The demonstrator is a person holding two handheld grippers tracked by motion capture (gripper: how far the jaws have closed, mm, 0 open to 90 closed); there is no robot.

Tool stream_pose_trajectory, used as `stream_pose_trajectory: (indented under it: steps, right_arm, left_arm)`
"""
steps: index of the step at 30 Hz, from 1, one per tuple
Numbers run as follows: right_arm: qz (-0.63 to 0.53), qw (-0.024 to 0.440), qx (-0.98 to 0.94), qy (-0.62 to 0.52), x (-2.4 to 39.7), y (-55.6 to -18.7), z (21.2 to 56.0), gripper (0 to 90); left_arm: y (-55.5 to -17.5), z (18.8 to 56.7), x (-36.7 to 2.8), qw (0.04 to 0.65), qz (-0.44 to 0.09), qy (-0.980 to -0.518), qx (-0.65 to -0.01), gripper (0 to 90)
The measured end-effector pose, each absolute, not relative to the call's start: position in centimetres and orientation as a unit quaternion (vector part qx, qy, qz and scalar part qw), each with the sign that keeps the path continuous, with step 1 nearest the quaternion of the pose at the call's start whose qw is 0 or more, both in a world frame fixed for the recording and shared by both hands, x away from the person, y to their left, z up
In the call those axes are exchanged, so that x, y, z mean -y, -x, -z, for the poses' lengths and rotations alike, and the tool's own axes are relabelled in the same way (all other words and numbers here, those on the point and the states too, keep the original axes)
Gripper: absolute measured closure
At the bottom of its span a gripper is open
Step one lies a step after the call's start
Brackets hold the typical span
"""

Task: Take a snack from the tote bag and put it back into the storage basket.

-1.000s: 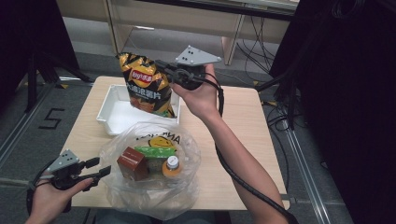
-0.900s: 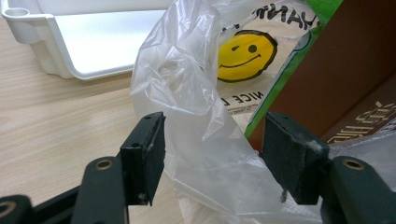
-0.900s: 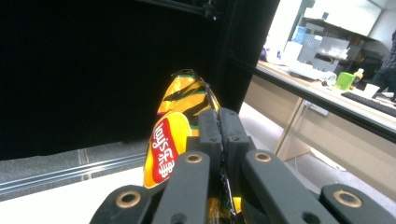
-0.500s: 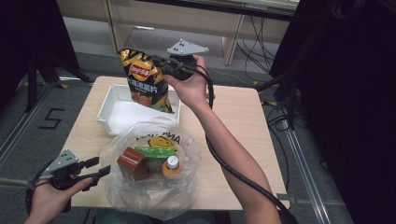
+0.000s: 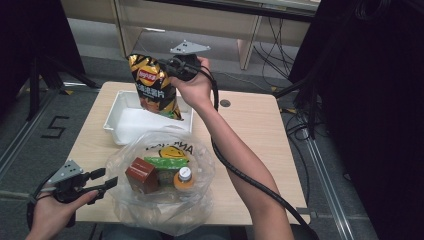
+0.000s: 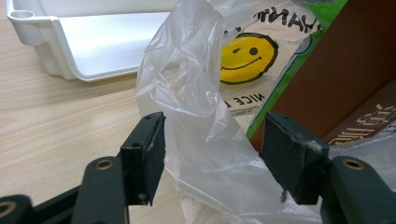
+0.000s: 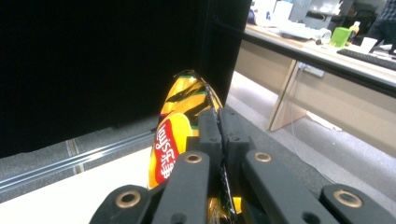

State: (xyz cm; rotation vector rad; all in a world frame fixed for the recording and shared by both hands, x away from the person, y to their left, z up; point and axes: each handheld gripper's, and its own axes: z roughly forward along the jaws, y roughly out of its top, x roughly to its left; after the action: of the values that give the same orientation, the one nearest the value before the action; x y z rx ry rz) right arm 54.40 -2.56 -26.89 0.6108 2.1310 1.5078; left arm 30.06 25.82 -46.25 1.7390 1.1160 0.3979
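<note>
Change: the right gripper, clamped on the chip bag, had carried it leftward over the white tray.
Left gripper: jaws apart around the plastic bag's edge, unmoved.
Meaning: chips probably next to be lowered into the tray.

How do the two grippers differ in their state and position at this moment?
The right gripper is shut on the chip bag and holds it in the air above the white tray; the left gripper is open and low at the table's near edge. A fold of the plastic bag lies between the left jaws, unpinched. Both have black jaws and a grey plate on top.
</note>
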Motion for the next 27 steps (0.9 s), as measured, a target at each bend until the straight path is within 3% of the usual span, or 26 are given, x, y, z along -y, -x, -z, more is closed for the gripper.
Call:
stream_pose_trajectory:
  steps: [27]
  right_arm:
    - [-0.516, 0.194, -0.795, -0.253, -0.3, -58.4, 31.2, 89.8]
  left_arm:
    - [-30.0, 46.4, -25.8, 0.496, -0.163, -0.719, -0.459, 39.7]
